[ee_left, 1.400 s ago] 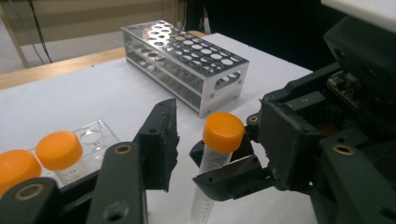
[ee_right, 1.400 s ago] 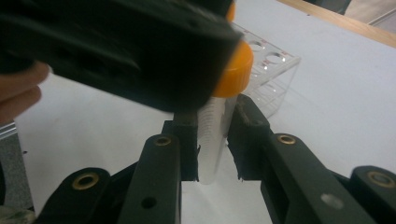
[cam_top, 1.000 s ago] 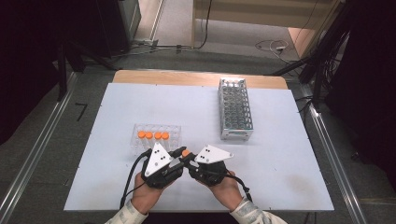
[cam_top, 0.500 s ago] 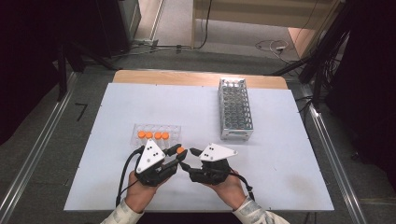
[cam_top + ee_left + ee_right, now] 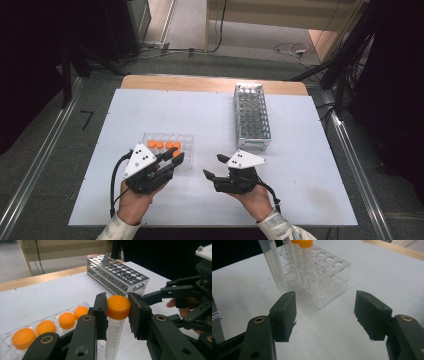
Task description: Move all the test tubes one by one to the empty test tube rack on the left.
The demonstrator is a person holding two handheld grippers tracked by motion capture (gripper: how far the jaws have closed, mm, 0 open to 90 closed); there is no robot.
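Note:
My left gripper point(image 5: 174, 156) is shut on the orange cap of a clear graduated tube point(image 5: 118, 307) and holds it upright just above the table, beside the clear rack point(image 5: 186, 137). Several more orange-capped tubes point(image 5: 67, 320) stand in that rack. In the right gripper view the held tube point(image 5: 273, 267) hangs at the rack's point(image 5: 329, 282) near-left corner. My right gripper point(image 5: 213, 166) sits to the right, pointing left toward the tube. Its jaws point(image 5: 325, 315) have just been opening and stand open and apart from the tube, with nothing between them.
A metal tube rack point(image 5: 251, 117) with many empty holes stands at the back right of the white tabletop point(image 5: 300, 200). A wooden strip point(image 5: 210, 82) runs along the table's far edge. Dark floor and aluminium rails flank the table.
The two grippers, close together a second ago, have drawn apart. The right gripper has opened and shifted right. The left has moved left and up a little with the tube.

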